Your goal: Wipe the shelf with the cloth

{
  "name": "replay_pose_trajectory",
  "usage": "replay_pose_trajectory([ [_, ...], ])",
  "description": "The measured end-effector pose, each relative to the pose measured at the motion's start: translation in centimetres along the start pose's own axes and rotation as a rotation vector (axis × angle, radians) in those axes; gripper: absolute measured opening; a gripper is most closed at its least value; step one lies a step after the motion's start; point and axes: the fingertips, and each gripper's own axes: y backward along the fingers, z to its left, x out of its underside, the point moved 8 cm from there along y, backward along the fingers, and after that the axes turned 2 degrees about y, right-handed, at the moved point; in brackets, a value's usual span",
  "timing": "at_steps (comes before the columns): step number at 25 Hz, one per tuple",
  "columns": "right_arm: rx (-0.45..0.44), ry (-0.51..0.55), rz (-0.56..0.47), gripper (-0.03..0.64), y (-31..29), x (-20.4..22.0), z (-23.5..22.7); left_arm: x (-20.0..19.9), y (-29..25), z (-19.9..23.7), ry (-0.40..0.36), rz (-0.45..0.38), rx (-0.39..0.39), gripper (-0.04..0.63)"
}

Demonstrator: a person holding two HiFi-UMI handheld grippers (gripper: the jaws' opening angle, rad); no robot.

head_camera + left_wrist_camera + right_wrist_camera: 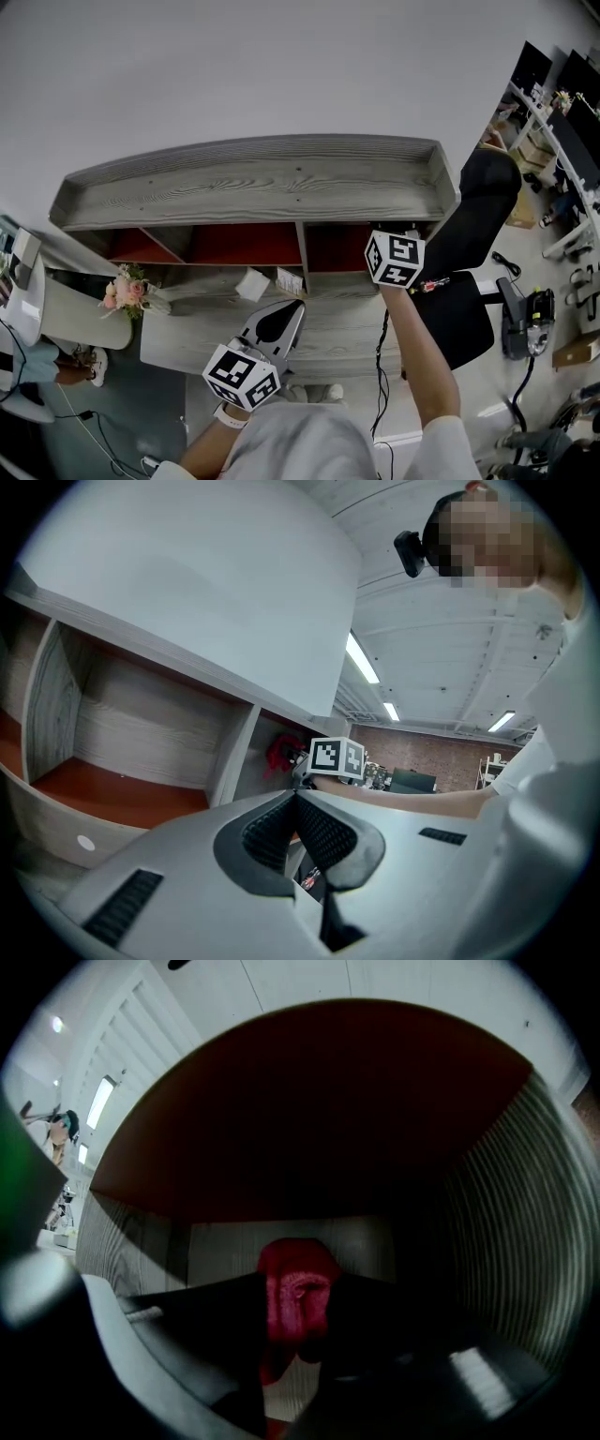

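Observation:
The grey wooden shelf unit (253, 178) has red-lined compartments under its top board. My right gripper (295, 1314) is shut on a red cloth (296, 1290) inside the right-hand compartment (337, 248), facing its grey back wall. In the head view only its marker cube (394, 258) shows at the compartment's mouth. The left gripper view also catches the red cloth (281, 754) beside that cube. My left gripper (286, 314) hangs in front of the lower ledge, shut, with nothing between its ribbed pads (319, 832).
Two small white cards (251, 283) stand on the lower ledge (337, 323). A pink flower bunch (127, 291) sits at the left end by a round white table (84, 319). A black office chair (473, 234) stands close on the right.

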Motion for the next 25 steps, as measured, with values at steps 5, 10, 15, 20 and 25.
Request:
replay_pose_trajectory([
  [5, 0.114, -0.034, 0.036, 0.126, 0.4, 0.4, -0.9, -0.1, 0.2, -0.7, -0.009, 0.000, 0.012, 0.006],
  [10, 0.222, -0.082, 0.078, 0.123, 0.9, 1.3, -2.0, 0.0, 0.8, -0.8, -0.014, 0.004, 0.006, 0.006],
  [15, 0.251, -0.079, 0.121, 0.123, 0.8, 2.8, -2.0, 0.4, 1.3, -0.4, 0.003, 0.005, -0.013, 0.006],
  [20, 0.256, -0.076, 0.234, 0.123, 0.9, 6.0, -2.1, 0.7, 1.5, 0.1, 0.017, 0.008, -0.024, 0.006],
  [25, 0.266, -0.058, 0.367, 0.124, 0.7, 8.3, -2.1, 1.0, 1.3, 0.3, 0.023, 0.016, -0.026, 0.006],
])
